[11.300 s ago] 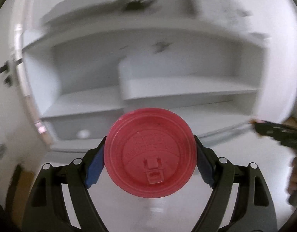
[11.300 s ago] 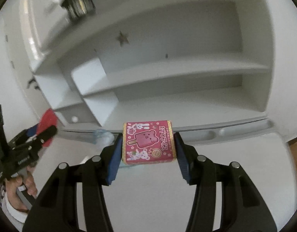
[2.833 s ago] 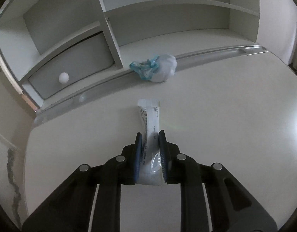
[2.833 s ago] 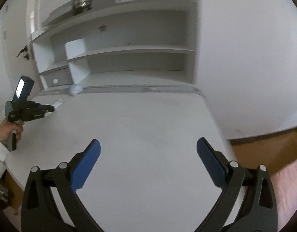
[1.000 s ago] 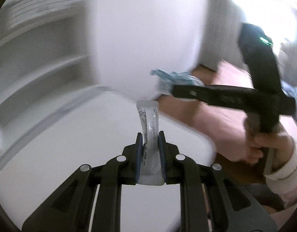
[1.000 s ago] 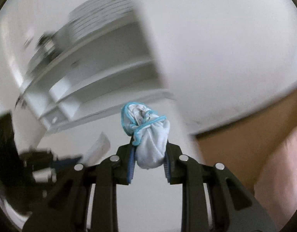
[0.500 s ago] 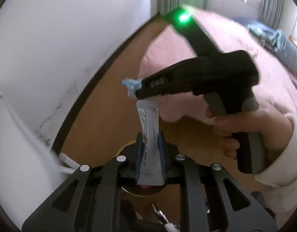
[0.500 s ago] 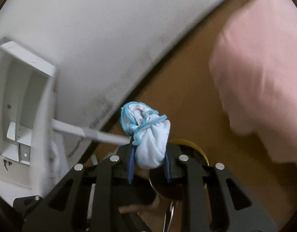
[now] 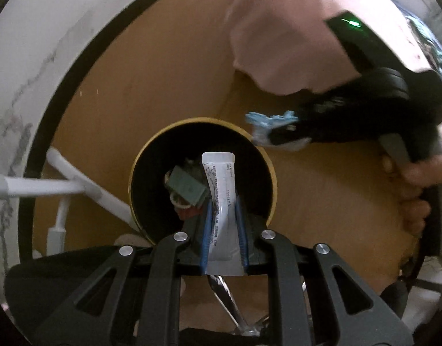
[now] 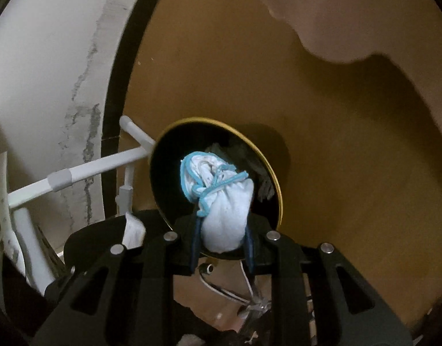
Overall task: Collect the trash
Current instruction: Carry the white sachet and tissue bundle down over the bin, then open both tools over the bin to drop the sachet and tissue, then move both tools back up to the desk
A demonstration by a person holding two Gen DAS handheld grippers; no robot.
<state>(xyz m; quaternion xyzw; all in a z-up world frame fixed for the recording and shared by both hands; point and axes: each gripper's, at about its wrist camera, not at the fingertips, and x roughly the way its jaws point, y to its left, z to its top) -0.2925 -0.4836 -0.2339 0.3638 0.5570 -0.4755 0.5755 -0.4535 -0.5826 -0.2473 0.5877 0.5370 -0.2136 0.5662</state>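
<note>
Over the black, gold-rimmed waste bin [image 9: 274, 173] on the wooden floor [image 9: 140, 72], I hold both tongs loaded and ready to drop. My left gripper [image 9: 223, 230] is clamped on a flat white sachet [image 9: 221, 190], its sealed top end reaching over the bin's dark mouth; my right gripper [image 10: 222, 240] is pinched shut around a balled white mask with blue edging and ear loops [image 10: 218, 199], which from its own camera also sits above the bin's opening [image 10: 278, 201]. From the left camera, though, that right gripper [image 9: 271, 135] looks to be at the bin's far rim rather than over its middle, so I judge it should come further in above the mouth before letting go. Earlier rubbish, a green packet [image 9: 186, 187] among it, already lies at the bottom. To do this step well I would release one item at a time, open each pair of jaws fully so the limp sachet and soft mask do not cling to the blue pads [image 9: 205, 230], and keep both tools low and centred. The white furniture struts [image 9: 42, 186] beside the bin leave little room on that side.
</note>
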